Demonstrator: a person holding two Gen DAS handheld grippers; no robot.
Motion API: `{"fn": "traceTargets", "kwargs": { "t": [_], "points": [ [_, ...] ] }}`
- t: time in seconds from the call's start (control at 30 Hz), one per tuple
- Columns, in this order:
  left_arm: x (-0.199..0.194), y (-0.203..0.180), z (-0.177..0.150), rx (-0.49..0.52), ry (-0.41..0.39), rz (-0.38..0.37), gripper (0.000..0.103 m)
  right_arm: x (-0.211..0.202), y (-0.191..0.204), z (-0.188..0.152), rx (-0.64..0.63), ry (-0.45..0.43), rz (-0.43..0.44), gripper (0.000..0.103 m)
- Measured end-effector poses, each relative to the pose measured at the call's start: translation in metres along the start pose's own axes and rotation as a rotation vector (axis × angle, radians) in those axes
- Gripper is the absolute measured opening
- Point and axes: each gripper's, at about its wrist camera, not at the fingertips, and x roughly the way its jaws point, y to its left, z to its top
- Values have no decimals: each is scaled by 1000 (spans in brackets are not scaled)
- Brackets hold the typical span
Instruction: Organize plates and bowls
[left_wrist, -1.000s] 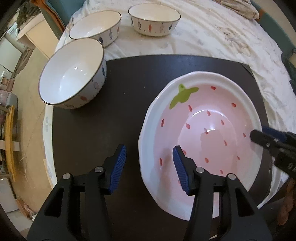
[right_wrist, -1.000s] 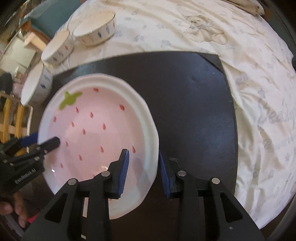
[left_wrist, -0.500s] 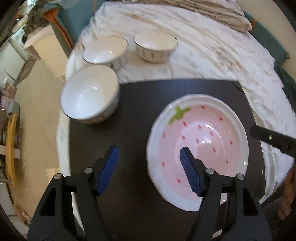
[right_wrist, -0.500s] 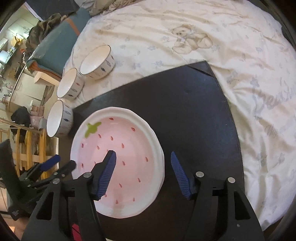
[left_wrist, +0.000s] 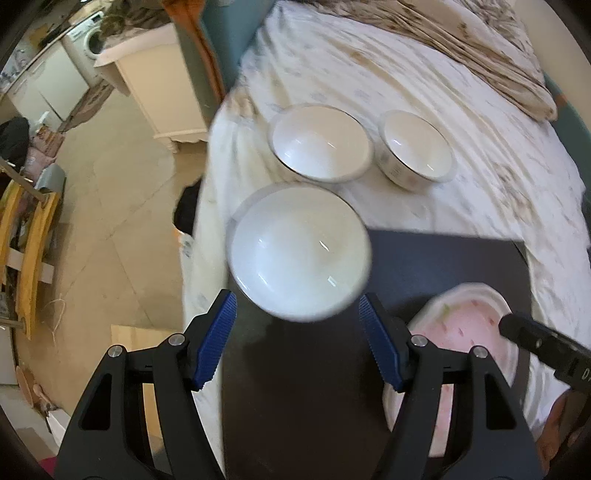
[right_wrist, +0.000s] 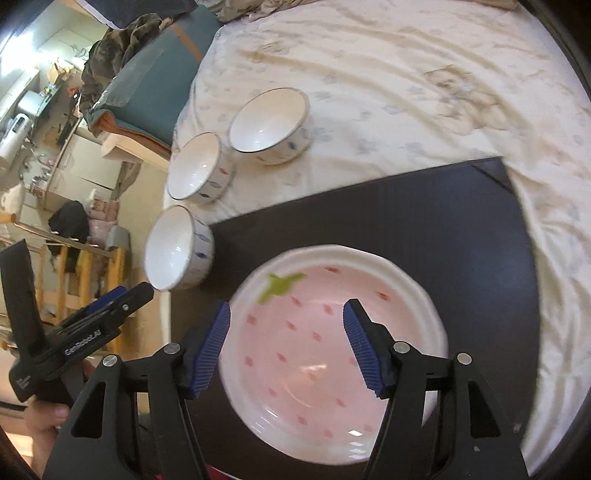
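Note:
A pink strawberry plate (right_wrist: 332, 350) lies on the black mat (right_wrist: 443, 221); its edge also shows in the left wrist view (left_wrist: 476, 332). Three white bowls with dark rims stand left of it: the largest (left_wrist: 299, 254) on the mat's left corner, two more (left_wrist: 321, 144) (left_wrist: 415, 149) behind on the sheet. My left gripper (left_wrist: 297, 339) is open and empty, just short of the largest bowl. My right gripper (right_wrist: 286, 347) is open and empty above the plate. The left gripper also shows in the right wrist view (right_wrist: 122, 302).
The white patterned sheet (right_wrist: 406, 74) covers the bed around the mat. The bed's left edge drops to the floor (left_wrist: 110, 221). A white cabinet (left_wrist: 159, 99) and wooden frame (left_wrist: 29, 240) stand on the floor at the left.
Both grippers have let go of the plate, opened and pulled back. The left gripper has swung left from the plate to face the largest bowl.

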Motion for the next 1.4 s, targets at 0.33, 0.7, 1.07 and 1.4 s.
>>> {"fn": "traceTargets", "kwargs": {
  "t": [0.33, 0.7, 1.07, 1.4],
  "points": [
    [51, 54, 33, -134, 93, -44, 48, 74, 63, 44, 3, 89, 67, 64],
    [82, 48, 41, -77, 169, -38, 13, 137, 113, 53, -54, 193, -10, 30],
    [94, 41, 38, -55, 186, -14, 9, 163, 117, 48, -116, 201, -100, 16],
    [49, 18, 35, 19, 82, 0, 9, 145, 104, 39, -80, 176, -43, 17]
  ]
}}
